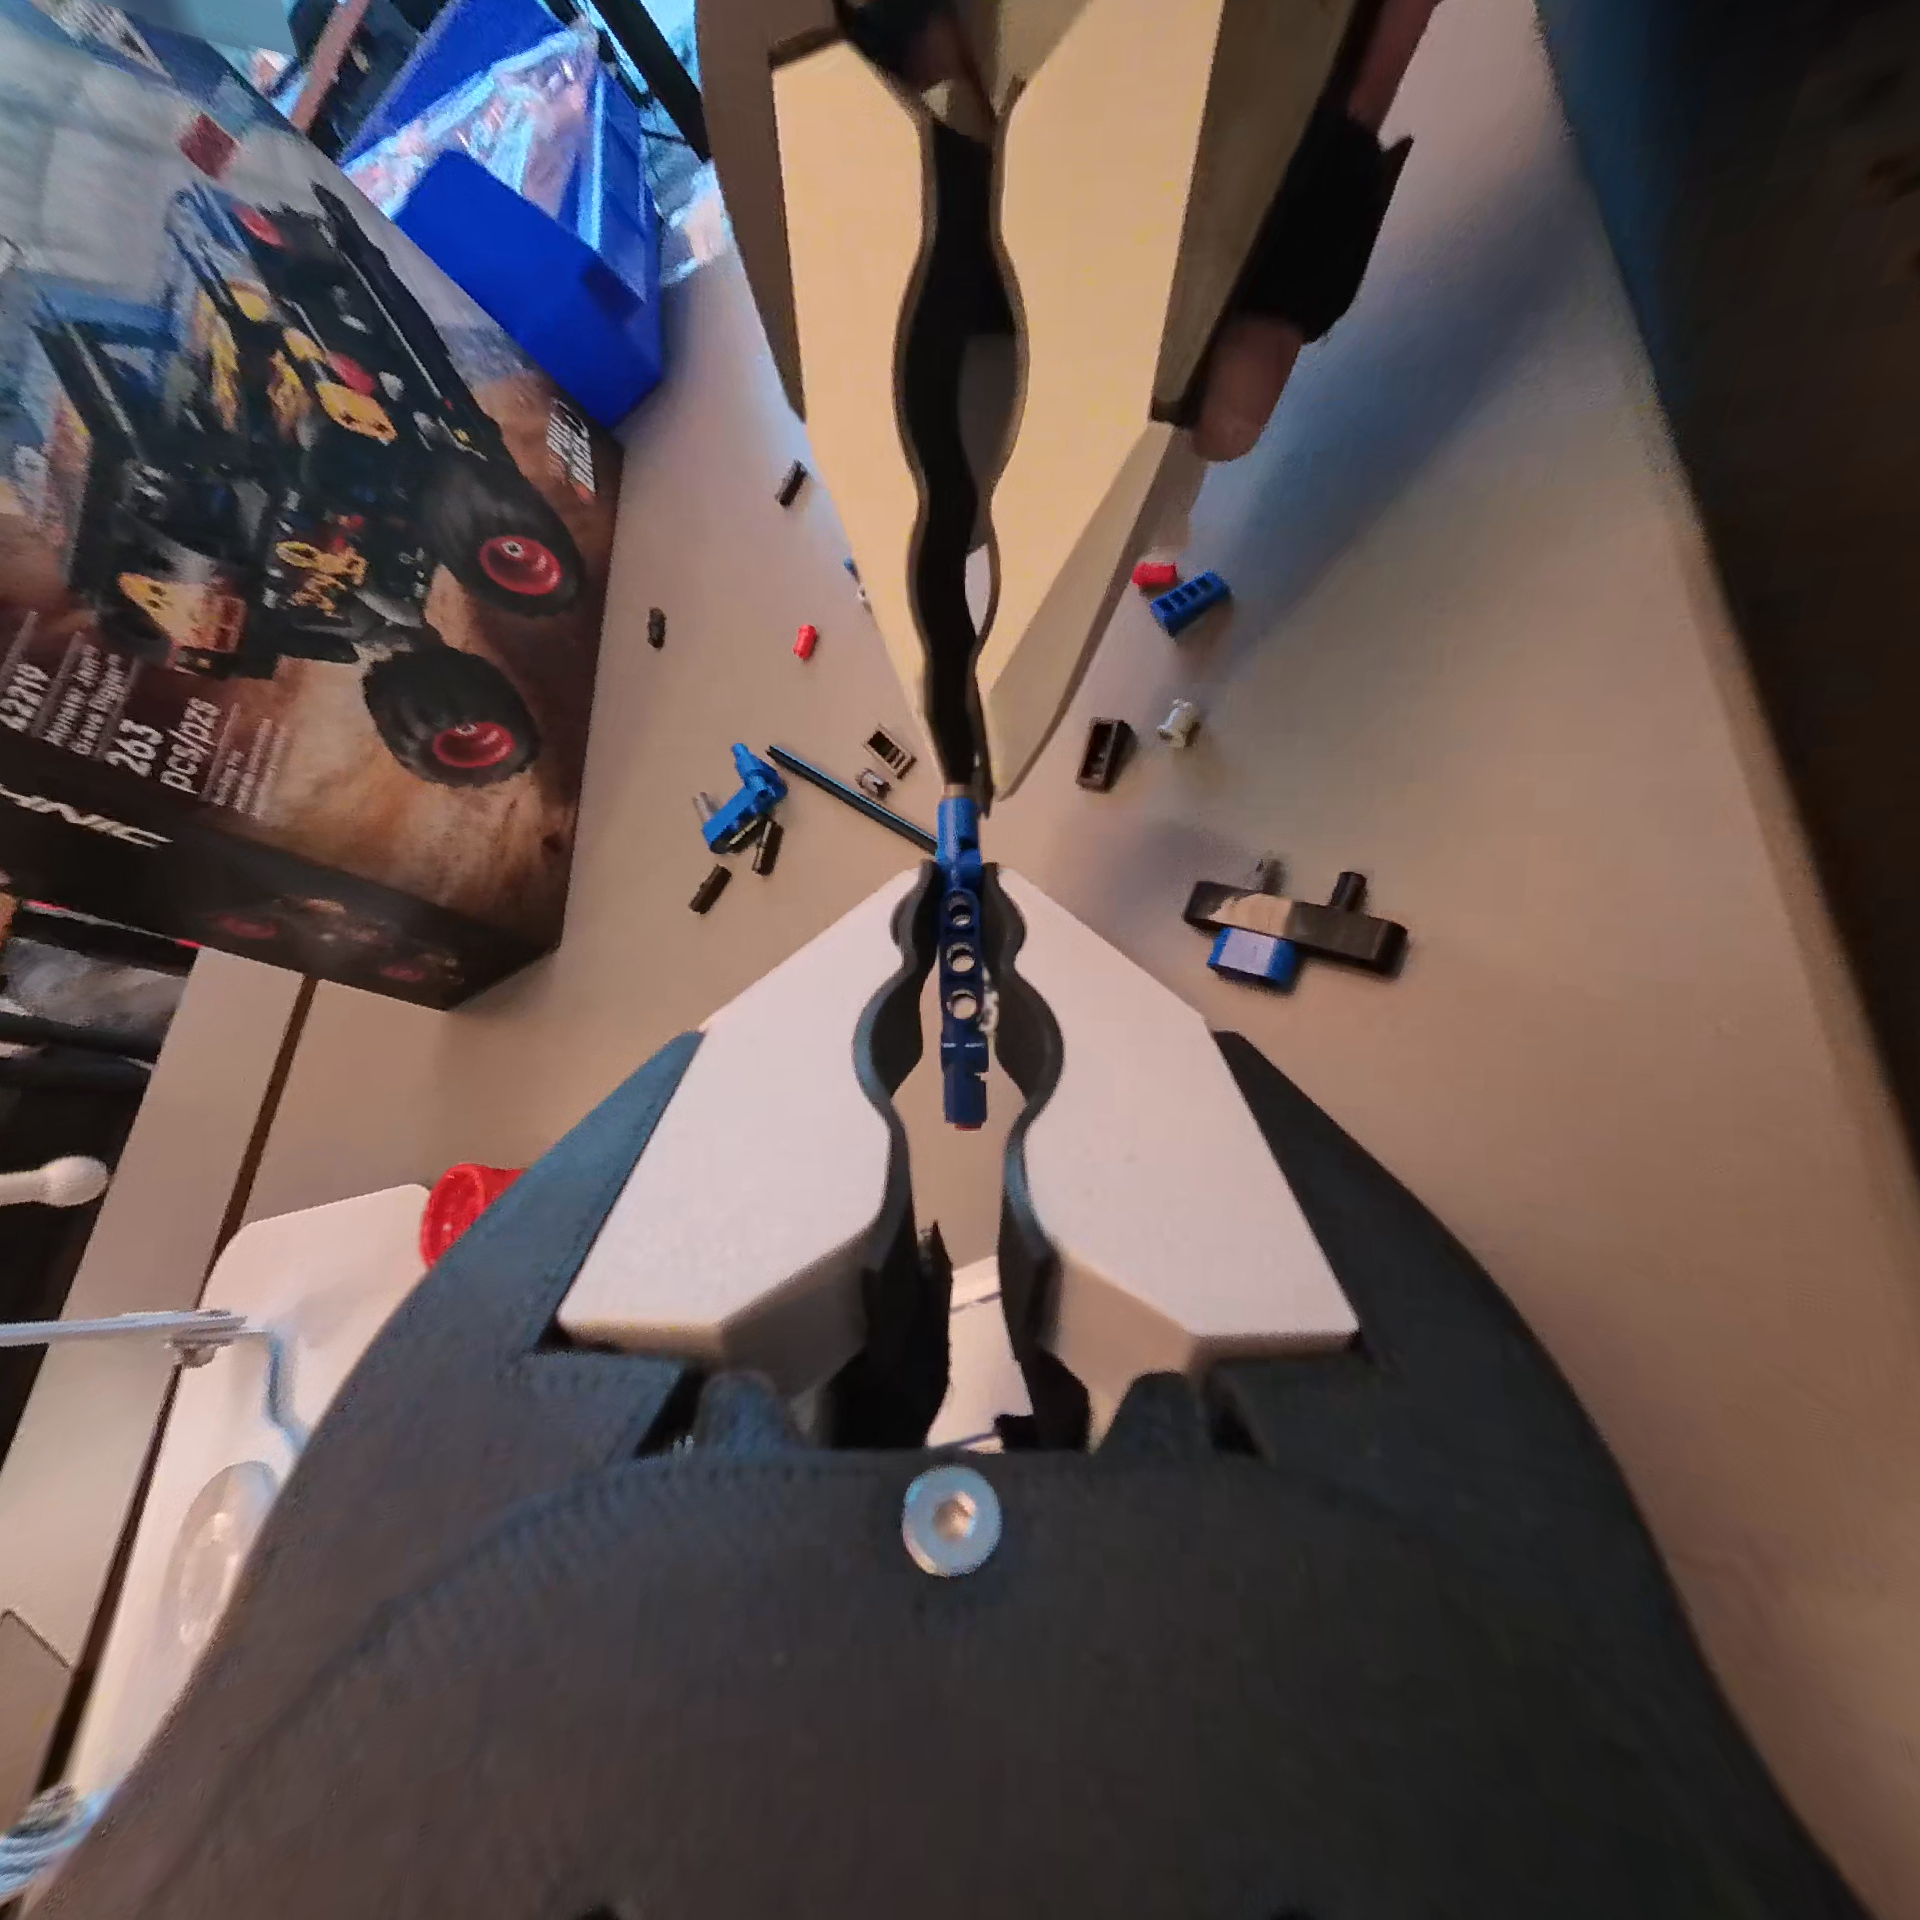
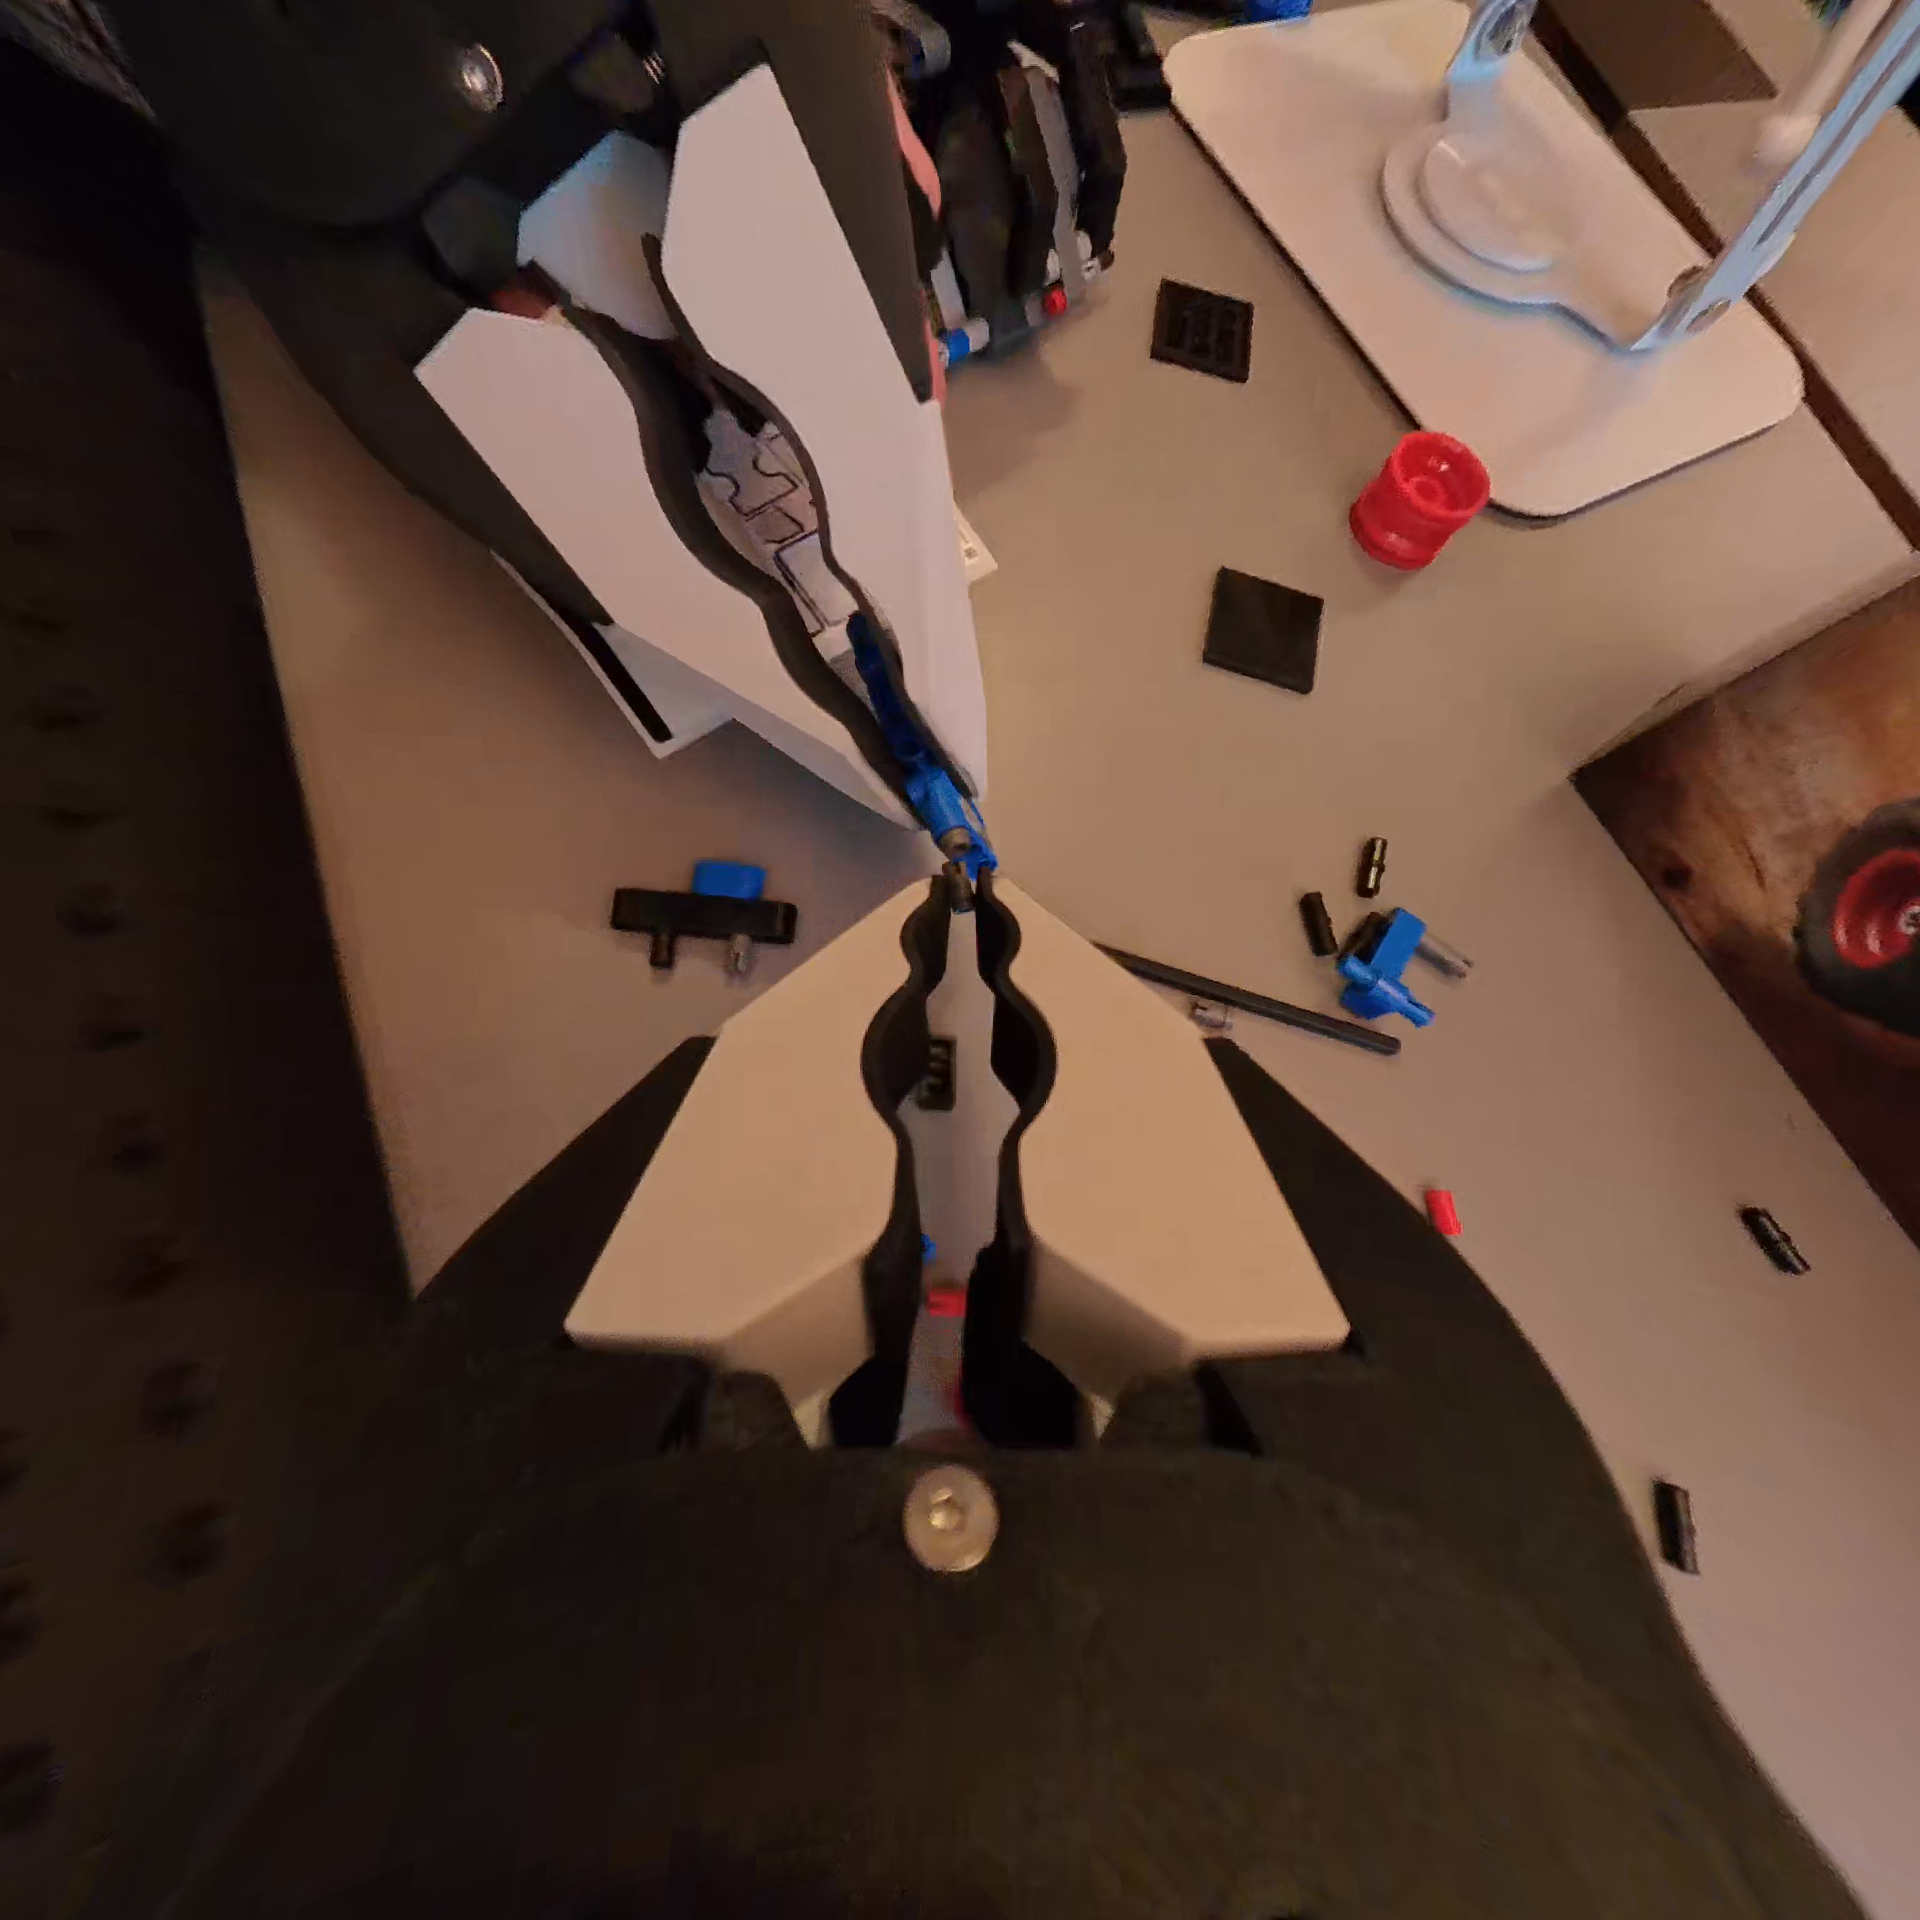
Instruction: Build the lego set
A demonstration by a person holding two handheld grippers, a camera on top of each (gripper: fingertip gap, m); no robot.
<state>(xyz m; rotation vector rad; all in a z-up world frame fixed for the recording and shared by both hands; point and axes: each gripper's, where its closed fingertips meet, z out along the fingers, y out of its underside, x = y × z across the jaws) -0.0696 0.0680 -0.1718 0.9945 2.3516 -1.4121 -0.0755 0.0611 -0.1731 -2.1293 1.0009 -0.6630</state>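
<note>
Currently you are holding item one, the blue beam [image 1: 958,977], above the table [image 1: 1455,1091], pinched between the fingers of your left gripper [image 1: 956,883] with its pin end sticking out past the fingertips.

Your right gripper [image 2: 964,891] is meeting that protruding end tip to tip, its fingers pressed nearly together on a small dark pin [image 2: 958,891]. I judge you are seating this pin into the beam's end connector; whether it is fully home cannot be told.

Loose stock, all placed relative to the blue beam:
- Black axle rod [image 2: 1247,1000], lying on the table just beside it, towards the set box [image 1: 281,582].
- Blue connector cluster [image 1: 743,800] with short black pins [image 1: 767,844], beyond the rod on the same side.
- Black-and-blue sub-assembly [image 1: 1294,930], on the opposite side, well apart.
- Small blue brick [image 1: 1190,601] and red pin [image 1: 1153,574], farther off behind your right gripper.
- Red wheel hub [image 2: 1418,501], near the white stand base [image 2: 1507,260], well apart.
- Flat black square plates [image 2: 1262,629], between the beam and that hub.

Progress, as a judgement: early. Only two small sub-assemblies are showing as joined, the hub is carrying no tyre, and most parts are lying scattered and unattached. A darker built mass [image 2: 1023,197] is standing behind your left gripper, too blurred to catalogue.
</note>
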